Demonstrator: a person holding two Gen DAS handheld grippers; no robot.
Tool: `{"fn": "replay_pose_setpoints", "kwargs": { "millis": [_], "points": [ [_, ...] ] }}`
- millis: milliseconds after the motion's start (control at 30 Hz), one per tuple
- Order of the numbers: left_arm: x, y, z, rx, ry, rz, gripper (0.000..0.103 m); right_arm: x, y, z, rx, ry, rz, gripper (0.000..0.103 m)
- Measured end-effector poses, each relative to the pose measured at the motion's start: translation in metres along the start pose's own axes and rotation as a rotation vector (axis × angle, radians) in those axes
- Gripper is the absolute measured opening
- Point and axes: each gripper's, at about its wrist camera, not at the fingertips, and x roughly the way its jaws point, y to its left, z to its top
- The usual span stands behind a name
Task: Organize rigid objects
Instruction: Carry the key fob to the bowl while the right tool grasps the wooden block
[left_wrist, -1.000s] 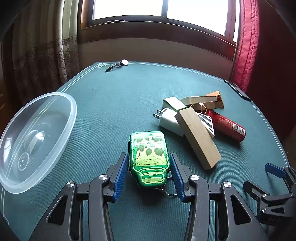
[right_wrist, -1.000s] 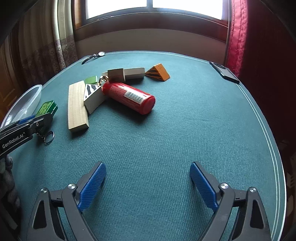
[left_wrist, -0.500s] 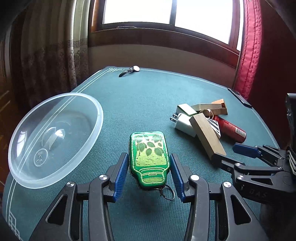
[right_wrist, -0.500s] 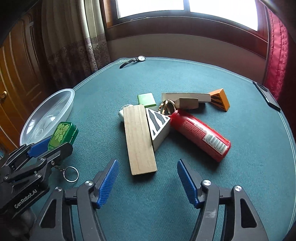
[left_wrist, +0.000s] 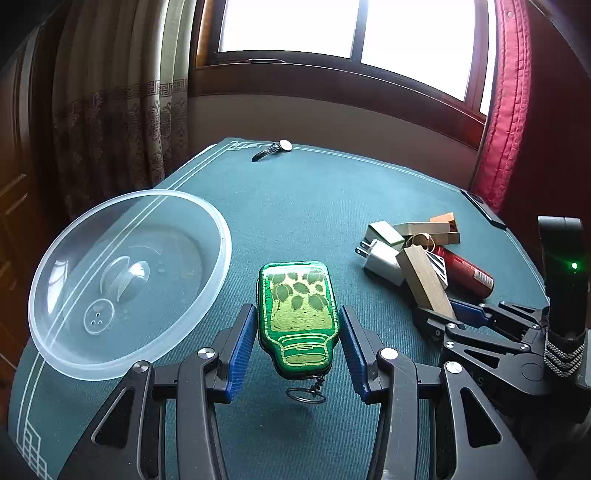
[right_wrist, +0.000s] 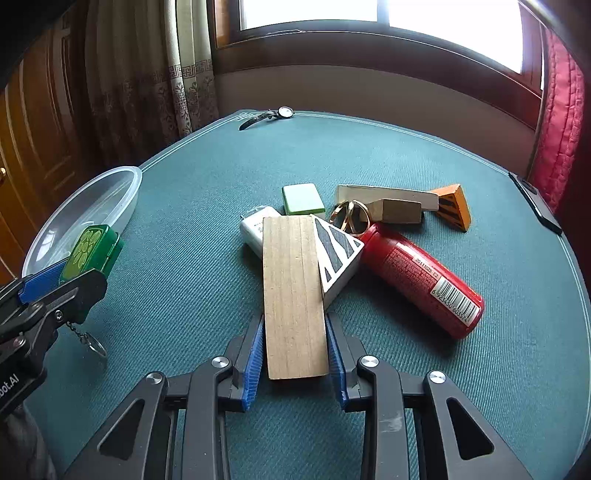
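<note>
Your left tongs (left_wrist: 298, 347) clamp the green tin (left_wrist: 298, 314) beside the clear bowl (left_wrist: 127, 280), ready to drop in. Your right tongs (right_wrist: 295, 354) pinch the wooden plank (right_wrist: 293, 295) by its free near end, clear of the pile.

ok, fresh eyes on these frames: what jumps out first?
The glossy green leaf-patterned tin with a keyring, clamped in the left gripper just right of the clear plastic bowl. Then the long pale wooden block between the right gripper's blue pads, its far end in a jumbled pile beside a red cylindrical can.
</note>
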Motion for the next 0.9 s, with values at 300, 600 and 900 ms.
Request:
{"fn": "replay_pose_setpoints", "kwargs": {
  "millis": [300, 600, 900],
  "points": [
    [-0.01, 0.019, 0.009, -0.035, -0.041, 0.041, 0.047, -0.015, 0.002, -0.014, 0.05, 0.01, 0.095, 0.031],
    [-0.02, 0.058, 0.018, -0.09, -0.08, 0.127, 0.047, -0.02, 0.014, -0.016, 0.043, 0.013, 0.121, 0.031],
    [-0.012, 0.104, 0.018, -0.151, -0.069, 0.23, 0.048, -0.017, 0.019, -0.017, 0.047, 0.011, 0.1, 0.052]
  ]
}}
